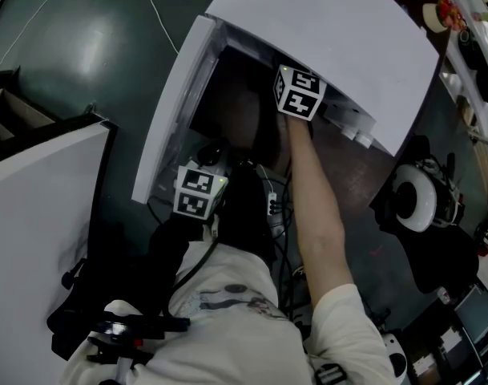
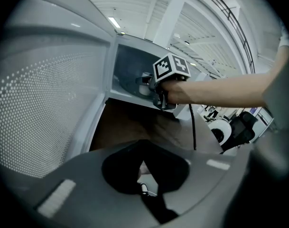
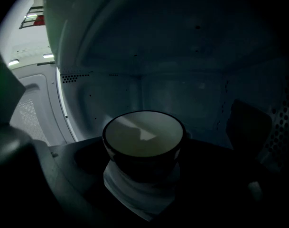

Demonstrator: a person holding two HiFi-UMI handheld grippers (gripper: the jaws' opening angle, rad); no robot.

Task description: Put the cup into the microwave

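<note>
The cup (image 3: 143, 139) is inside the microwave's dark cavity (image 3: 182, 56). It stands upright with its mouth up, dark on the outside, pale within and apparently empty. It looks like glazed ceramic, so I judge it stiff, fairly heavy for its size, slick on the outside and liable to chip if knocked against the cavity walls. Below the dark band there is a paler part (whether this is the cup's own foot or something under it is too dim to tell). Whether the base already touches the cavity floor cannot be seen either.

The right gripper (image 2: 153, 83) reaches in through the opening, its jaws closed against the cup's two flanks. That seems the sound place to hold such a round, handle-less-looking vessel: low on the widest part of the body, squeezed evenly, not by the thin rim.

The left gripper (image 2: 145, 172) hangs back outside, low in front of the oven. Its jaws are spread with nothing held between them. Beside it the microwave door (image 2: 44, 94) stands swung wide to the left.
</note>
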